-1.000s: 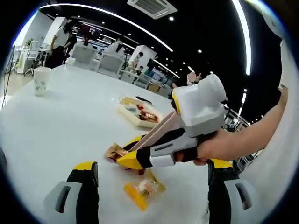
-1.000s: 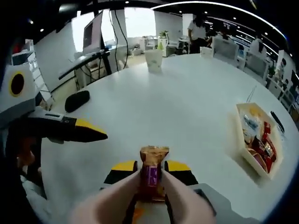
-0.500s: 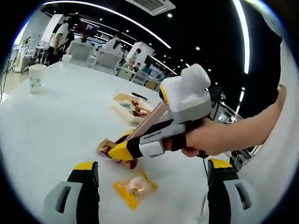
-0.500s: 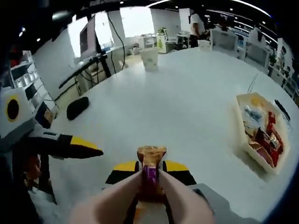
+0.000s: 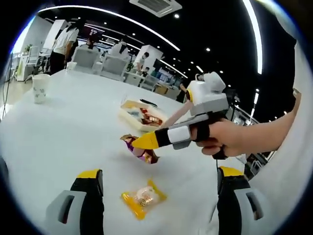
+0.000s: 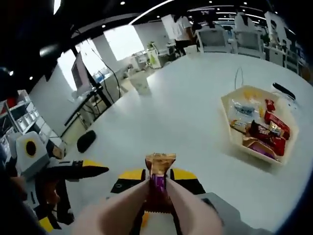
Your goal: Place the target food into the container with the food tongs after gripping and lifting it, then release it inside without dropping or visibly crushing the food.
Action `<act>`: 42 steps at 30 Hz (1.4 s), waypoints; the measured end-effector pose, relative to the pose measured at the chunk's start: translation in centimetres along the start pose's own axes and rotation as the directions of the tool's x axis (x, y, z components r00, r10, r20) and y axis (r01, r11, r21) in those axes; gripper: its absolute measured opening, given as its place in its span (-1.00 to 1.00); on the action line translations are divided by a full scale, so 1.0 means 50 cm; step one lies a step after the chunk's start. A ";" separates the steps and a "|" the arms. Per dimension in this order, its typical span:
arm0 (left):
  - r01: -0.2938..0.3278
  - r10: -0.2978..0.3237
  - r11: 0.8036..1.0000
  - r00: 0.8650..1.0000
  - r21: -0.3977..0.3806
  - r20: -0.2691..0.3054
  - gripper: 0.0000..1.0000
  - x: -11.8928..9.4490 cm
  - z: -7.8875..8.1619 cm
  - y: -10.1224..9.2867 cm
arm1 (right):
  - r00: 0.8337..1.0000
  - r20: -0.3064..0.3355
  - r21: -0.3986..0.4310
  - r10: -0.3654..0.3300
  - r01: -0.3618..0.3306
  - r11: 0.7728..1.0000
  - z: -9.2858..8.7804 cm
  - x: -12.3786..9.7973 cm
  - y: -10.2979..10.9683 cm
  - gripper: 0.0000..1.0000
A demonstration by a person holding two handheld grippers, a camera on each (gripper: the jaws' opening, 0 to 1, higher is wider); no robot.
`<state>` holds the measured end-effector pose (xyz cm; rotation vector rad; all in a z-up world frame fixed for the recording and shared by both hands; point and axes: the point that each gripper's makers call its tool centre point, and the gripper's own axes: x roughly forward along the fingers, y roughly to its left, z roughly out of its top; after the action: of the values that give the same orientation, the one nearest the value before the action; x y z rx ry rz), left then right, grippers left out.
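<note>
Office clutter beyond the work.
Paper cup [image 5: 40, 87] at left on white desk [image 5: 58, 132]; black pouch [image 6: 86, 140] on floor, left.

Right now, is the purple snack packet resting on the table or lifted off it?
Lifted. The tongs pinch the purple snack packet, which hangs above the white table, short of the container.
</note>
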<state>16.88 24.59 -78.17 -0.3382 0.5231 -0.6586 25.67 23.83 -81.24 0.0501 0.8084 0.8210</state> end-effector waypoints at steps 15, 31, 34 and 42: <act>-0.010 0.010 1.000 1.000 0.016 0.000 0.96 -0.011 0.005 -0.008 | 1.000 0.011 0.037 -0.002 0.002 0.999 -0.009 -0.025 0.015 -0.63; -0.002 0.002 1.000 1.000 0.011 0.002 0.96 0.000 0.007 -0.013 | 0.998 0.052 0.032 -0.022 0.020 0.999 0.028 -0.059 0.007 -0.62; -0.003 0.003 1.000 1.000 0.009 0.006 0.96 0.000 0.010 -0.012 | 0.998 0.062 0.025 -0.019 0.017 1.000 0.039 -0.064 0.011 -0.62; 0.002 -0.002 1.000 1.000 0.008 0.001 0.96 0.002 0.008 -0.009 | 0.996 0.088 0.002 -0.010 0.009 1.000 0.064 -0.077 0.019 -0.63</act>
<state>16.94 24.24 -77.64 -0.3314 0.5190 -0.6623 25.63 22.75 -76.25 0.0831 0.7251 0.8038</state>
